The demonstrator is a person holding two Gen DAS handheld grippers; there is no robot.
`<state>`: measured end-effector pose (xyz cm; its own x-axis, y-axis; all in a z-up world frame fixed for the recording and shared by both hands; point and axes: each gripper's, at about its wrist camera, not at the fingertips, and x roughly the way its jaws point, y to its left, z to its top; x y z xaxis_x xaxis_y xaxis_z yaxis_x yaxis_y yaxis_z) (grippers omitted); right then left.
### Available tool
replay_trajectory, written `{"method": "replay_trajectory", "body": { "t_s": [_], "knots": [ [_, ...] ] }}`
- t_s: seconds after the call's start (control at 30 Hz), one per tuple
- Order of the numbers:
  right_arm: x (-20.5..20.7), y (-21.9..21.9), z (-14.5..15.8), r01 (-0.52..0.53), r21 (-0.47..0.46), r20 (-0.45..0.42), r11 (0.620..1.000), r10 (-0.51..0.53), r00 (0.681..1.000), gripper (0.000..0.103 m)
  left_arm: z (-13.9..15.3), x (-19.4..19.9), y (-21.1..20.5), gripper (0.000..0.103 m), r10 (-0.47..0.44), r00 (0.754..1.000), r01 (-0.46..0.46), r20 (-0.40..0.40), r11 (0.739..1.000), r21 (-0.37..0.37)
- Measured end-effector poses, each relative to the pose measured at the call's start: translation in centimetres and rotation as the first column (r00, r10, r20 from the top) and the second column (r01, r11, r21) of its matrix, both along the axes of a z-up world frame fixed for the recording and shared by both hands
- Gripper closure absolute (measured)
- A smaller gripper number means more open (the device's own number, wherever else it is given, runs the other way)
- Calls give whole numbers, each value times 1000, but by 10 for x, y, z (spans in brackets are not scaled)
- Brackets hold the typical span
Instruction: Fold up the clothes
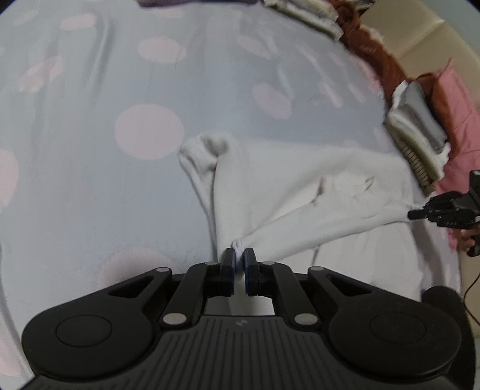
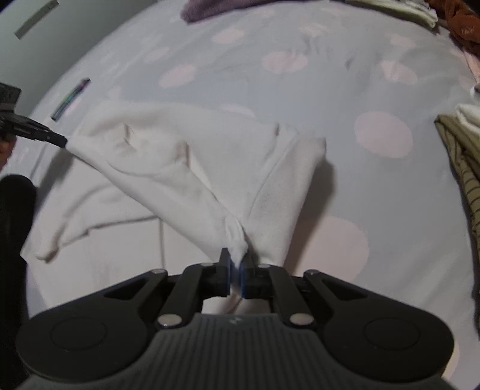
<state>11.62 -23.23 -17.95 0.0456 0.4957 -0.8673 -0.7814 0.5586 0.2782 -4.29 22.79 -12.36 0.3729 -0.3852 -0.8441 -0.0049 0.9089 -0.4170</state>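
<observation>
A white fleece garment (image 1: 300, 186) lies partly lifted over a pale blue bed sheet with pink dots (image 1: 150, 132). My left gripper (image 1: 239, 258) is shut on a bunched edge of it, low in the left wrist view. My right gripper (image 2: 236, 264) is shut on another bunched edge of the garment (image 2: 186, 168). The cloth is stretched between the two grippers. The right gripper shows at the right edge of the left wrist view (image 1: 415, 214). The left gripper shows at the left edge of the right wrist view (image 2: 61, 140). A lower part of the garment lies flat on the bed.
Folded clothes are stacked at the right of the bed (image 1: 420, 141) and at the far edge (image 1: 306, 15). A rust-brown garment (image 1: 372, 51) and pink cloth (image 1: 462, 120) lie beside them. A purple garment (image 2: 210, 9) and striped olive cloth (image 2: 468, 180) lie on the sheet.
</observation>
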Motion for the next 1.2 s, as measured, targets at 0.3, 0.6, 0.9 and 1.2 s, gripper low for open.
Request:
{"method": "replay_trajectory", "body": {
  "t_s": [0.3, 0.6, 0.9, 1.2],
  "knots": [
    [-7, -11, 9, -7, 21, 8, 1000, 7, 1000, 97, -13, -14, 2, 99, -18, 998, 18, -55, 1000, 10],
    [-17, -17, 14, -6, 72, -1, 997, 6, 1000, 97, 2, -31, 8, 99, 8, 1000, -6, 21, 999, -49],
    [-25, -6, -3, -69, -62, 24, 996, 71, 997, 83, -28, -23, -5, 93, -40, 994, 42, -99, 999, 22],
    [-35, 27, 52, -144, 58, 150, 988, 134, 980, 64, 30, -18, -19, 73, -112, 990, 100, 81, 985, 138]
  ]
}}
